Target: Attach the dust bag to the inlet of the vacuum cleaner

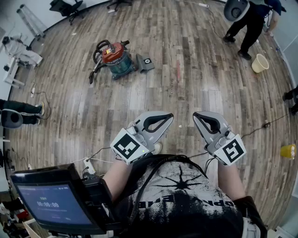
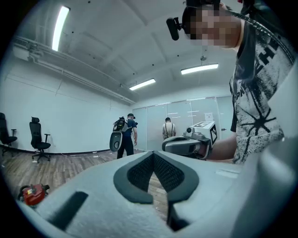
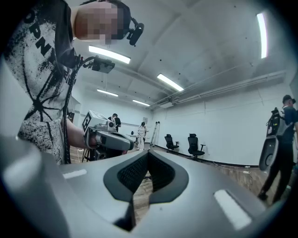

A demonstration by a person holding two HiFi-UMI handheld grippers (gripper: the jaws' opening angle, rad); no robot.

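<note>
A red-topped, teal-bodied vacuum cleaner (image 1: pixel 115 56) with a black hose stands on the wood floor far ahead. A flat grey piece with a round hole (image 1: pixel 145 62) lies just right of it; I cannot tell whether this is the dust bag. In the left gripper view the vacuum cleaner (image 2: pixel 32 194) shows small at the lower left. Both grippers are held level in front of the person's chest, tips turned toward each other. The left gripper (image 1: pixel 170 116) (image 2: pixel 152 155) is shut and empty. The right gripper (image 1: pixel 195 115) (image 3: pixel 148 153) is also shut, with nothing held.
A monitor (image 1: pixel 53 204) sits at the lower left by the person's body, with cables on the floor. A person (image 1: pixel 249 23) walks at the far right near a yellow bucket (image 1: pixel 260 63). Office chairs (image 1: pixel 67 8) and a ladder (image 1: pixel 30 21) stand along the far wall.
</note>
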